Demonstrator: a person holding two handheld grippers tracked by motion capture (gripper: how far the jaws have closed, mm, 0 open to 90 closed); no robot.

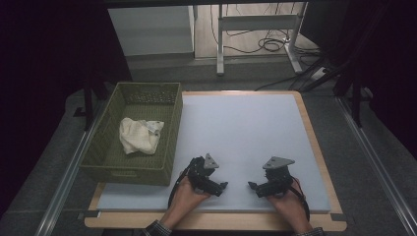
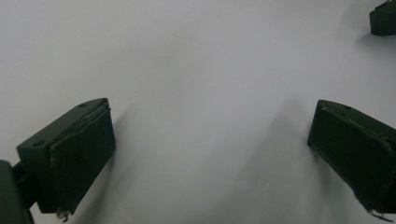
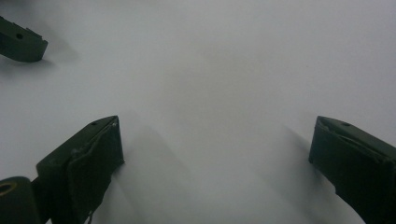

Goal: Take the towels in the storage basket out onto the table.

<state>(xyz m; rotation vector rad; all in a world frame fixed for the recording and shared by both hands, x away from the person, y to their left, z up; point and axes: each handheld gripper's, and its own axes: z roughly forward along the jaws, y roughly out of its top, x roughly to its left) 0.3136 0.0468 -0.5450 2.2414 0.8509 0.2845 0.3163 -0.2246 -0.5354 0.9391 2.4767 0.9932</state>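
This looks like a lab or recording bay rather than a home; a pale grey mat (image 1: 246, 137) covers a wooden table (image 1: 314, 147), which stands between metal floor rails (image 1: 64, 182); beyond the table, dark curtains (image 1: 44, 49) hang on both sides, loose cables (image 1: 268, 44) lie on the floor, and a white metal desk frame (image 1: 255, 24) stands.

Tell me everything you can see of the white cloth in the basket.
The cloth is off-white, soft-looking and towel-like, crumpled into a loose heap with folds and a paler patch at its upper right. It lies on the floor of the green basket, about midway along it, apparently clear of the walls. Both grippers rest on the mat to its right, not touching it.
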